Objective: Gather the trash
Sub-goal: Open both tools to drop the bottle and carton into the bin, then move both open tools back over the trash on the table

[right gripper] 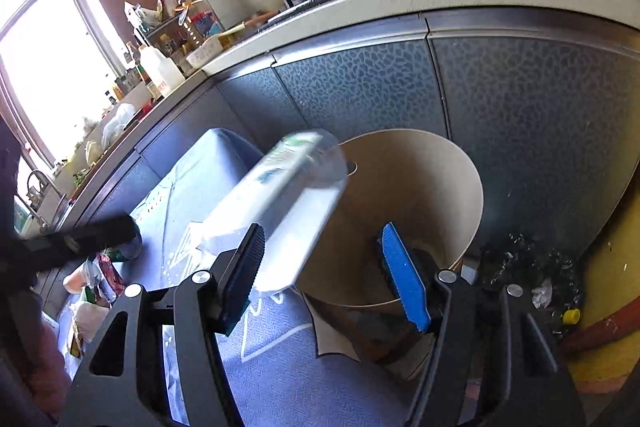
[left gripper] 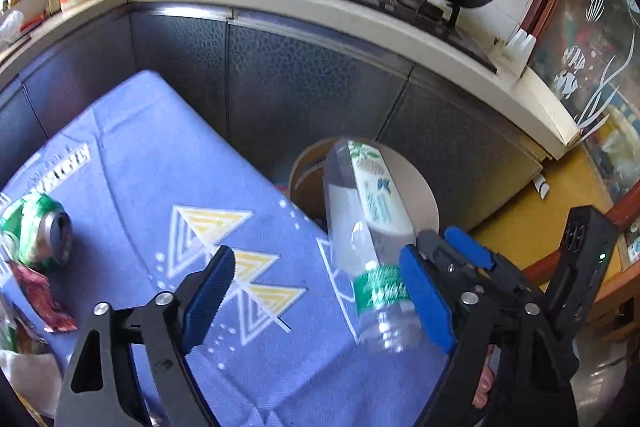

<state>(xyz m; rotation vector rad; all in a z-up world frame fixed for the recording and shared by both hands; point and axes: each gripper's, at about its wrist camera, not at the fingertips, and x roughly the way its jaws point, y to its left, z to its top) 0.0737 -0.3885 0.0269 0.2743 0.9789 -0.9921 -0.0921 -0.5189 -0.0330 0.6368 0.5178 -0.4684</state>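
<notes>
A clear plastic bottle (left gripper: 372, 211) with a green and white label hangs tilted over the round beige bin (left gripper: 424, 195), blurred. In the right wrist view the bottle (right gripper: 292, 195) lies between the jaws of my right gripper (right gripper: 323, 231). It leans against the left pad, and a wide gap separates it from the right one. My left gripper (left gripper: 318, 255) is wide open above the blue tablecloth (left gripper: 160, 167), with the bottle's lower end close beside its right pad. A crushed green can (left gripper: 36, 231) and a red wrapper (left gripper: 40, 295) lie on the cloth at far left.
The bin (right gripper: 460, 187) stands on the floor between the table's edge and dark cabinet doors (left gripper: 312, 83) under a stove counter. A black bag (right gripper: 520, 267) and a yellow cap (right gripper: 571, 315) lie on the floor to the right. More wrappers (right gripper: 96, 291) crowd the table's near left.
</notes>
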